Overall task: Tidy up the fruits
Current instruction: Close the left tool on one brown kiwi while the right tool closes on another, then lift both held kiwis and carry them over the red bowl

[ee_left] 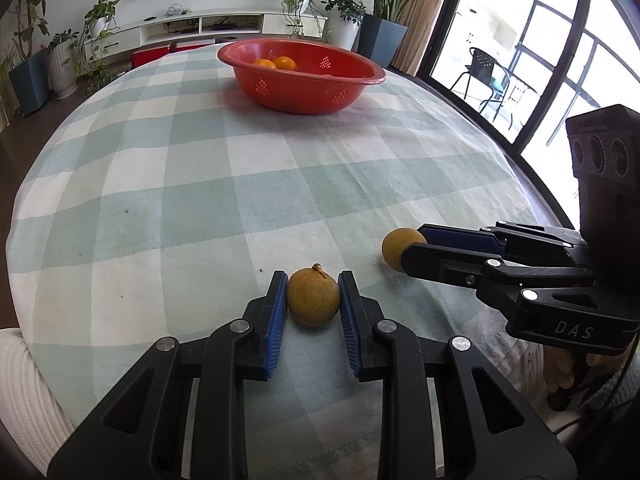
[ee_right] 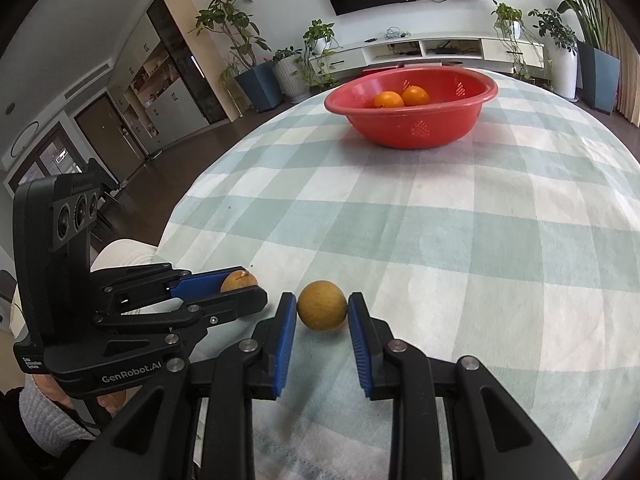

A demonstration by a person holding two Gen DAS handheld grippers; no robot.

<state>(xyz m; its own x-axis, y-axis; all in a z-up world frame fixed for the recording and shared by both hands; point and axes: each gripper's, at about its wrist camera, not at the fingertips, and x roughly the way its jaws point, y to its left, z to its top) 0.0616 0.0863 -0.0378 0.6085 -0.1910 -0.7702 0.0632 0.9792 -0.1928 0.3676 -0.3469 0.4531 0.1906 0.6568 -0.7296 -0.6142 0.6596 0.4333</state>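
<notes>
Two brownish-yellow round fruits lie on the checked tablecloth near its front edge. The stemmed fruit (ee_left: 313, 295) sits between the blue pads of my left gripper (ee_left: 313, 286), which touch its sides; it also shows in the right wrist view (ee_right: 239, 280). The other fruit (ee_right: 322, 305) sits between the pads of my right gripper (ee_right: 322, 307), with a small gap on each side; in the left wrist view it (ee_left: 396, 248) shows at the right gripper's (ee_left: 414, 246) tips. A red basket (ee_left: 300, 80) (ee_right: 412, 120) at the far side holds two oranges (ee_left: 276, 64) (ee_right: 402, 97).
The table with its green-and-white checked cloth (ee_left: 240, 184) drops off on both sides. A TV stand and potted plants (ee_left: 100, 20) stand behind it. Glass doors (ee_left: 540, 60) are to the right.
</notes>
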